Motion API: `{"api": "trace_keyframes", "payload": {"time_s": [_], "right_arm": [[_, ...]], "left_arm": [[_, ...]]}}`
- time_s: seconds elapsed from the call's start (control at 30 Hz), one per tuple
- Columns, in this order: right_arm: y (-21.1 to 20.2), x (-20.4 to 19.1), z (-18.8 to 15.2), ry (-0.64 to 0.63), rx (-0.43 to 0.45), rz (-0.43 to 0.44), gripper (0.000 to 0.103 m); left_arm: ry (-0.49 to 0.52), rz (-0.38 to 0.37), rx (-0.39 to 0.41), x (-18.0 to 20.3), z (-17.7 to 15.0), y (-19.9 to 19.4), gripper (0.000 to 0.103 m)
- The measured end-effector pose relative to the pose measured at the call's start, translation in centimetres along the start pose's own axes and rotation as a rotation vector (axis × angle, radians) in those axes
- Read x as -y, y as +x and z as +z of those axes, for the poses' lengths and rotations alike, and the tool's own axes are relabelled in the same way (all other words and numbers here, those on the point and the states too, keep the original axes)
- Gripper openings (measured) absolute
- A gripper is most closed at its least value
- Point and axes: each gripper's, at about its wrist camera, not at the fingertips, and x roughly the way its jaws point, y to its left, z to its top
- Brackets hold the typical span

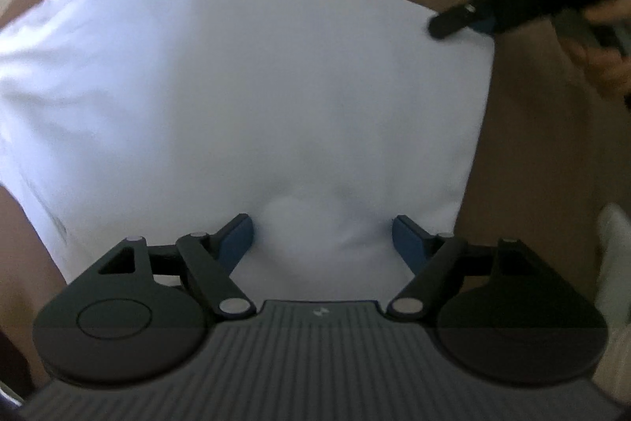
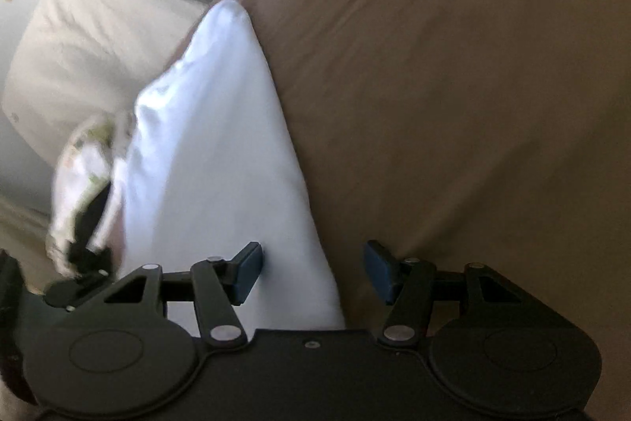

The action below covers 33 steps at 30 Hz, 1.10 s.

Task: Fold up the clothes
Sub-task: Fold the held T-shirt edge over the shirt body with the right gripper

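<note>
A white garment [image 1: 244, 97] lies spread flat on a brown bedsheet [image 1: 532, 145]. My left gripper [image 1: 322, 241] is open, its blue pads wide apart over the garment's near edge, holding nothing. In the left wrist view my right gripper [image 1: 457, 22] reaches in from the upper right, its fingertips at the garment's far right corner. In the right wrist view the right gripper [image 2: 313, 273] is open, straddling the white garment's [image 2: 213, 152] right edge, with one pad over cloth and the other over the brown sheet [image 2: 453, 85].
A person's hand [image 1: 603, 50] holds the right gripper. A patterned white sleeve [image 2: 83, 176] and the left gripper's body [image 2: 84, 255] show at the left of the right wrist view. Pale bedding and a wall [image 2: 90, 26] lie beyond the bed's edge.
</note>
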Motion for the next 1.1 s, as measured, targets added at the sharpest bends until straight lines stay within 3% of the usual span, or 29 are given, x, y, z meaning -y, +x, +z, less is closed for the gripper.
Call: {"api": "trace_keyframes", "payload": {"time_s": [0.1,0.17,0.2,0.23,0.27,0.43,0.53,0.7,0.8,0.97,1.1], "right_arm": [[1.0,-0.6,-1.1,-0.015,-0.081,0.129,0.064],[1.8,-1.5,-2.4,-0.075,-0.086,0.114,0.06],[1.9,-1.9,-2.7,-0.095,-0.059,0.097,0.048],[2.0,-2.2,-2.6,-0.09,-0.04,0.104,0.019],[2.0,-2.4,-2.3,-0.068,-0.025,0.128,0.015],[-0.1,-10.0,0.9,-0.184,0.088,0.241,0.014],[-0.9,-16.0,2.0,-0.331,0.118,0.219,0.014],[0.1,-20.9,2.6,-0.384,0.108,0.111,0.014],[1.5,-21.8,3.2,-0.382,0.114,0.082,0.014],[1.5,-21.1,4.9,-0.379,0.129,0.064,0.014],[1.0,-22.0,5.4,-0.397,0.138,0.084,0.014]], "left_arm": [[-0.029,-0.025,0.019,-0.4,-0.3,-1.1,0.078],[-0.027,-0.031,0.04,-0.3,-0.4,-1.8,0.078],[-0.021,-0.031,0.053,-0.1,-0.5,-2.1,0.078],[-0.01,-0.026,0.068,0.2,-0.6,-2.3,0.078],[0.008,-0.017,0.092,0.6,-0.5,-2.6,0.078],[0.067,0.003,0.24,1.7,-0.4,-4.2,0.078],[0.04,0.022,0.324,1.5,-0.3,-5.2,0.082],[-0.124,-0.087,0.275,-0.8,-0.1,-5.0,0.084],[-0.226,-0.144,0.286,-2.1,-0.4,-6.0,0.084],[-0.244,-0.294,0.402,-3.3,-1.3,-8.6,0.085],[-0.204,-0.233,0.345,-2.2,-1.0,-7.0,0.092]]}}
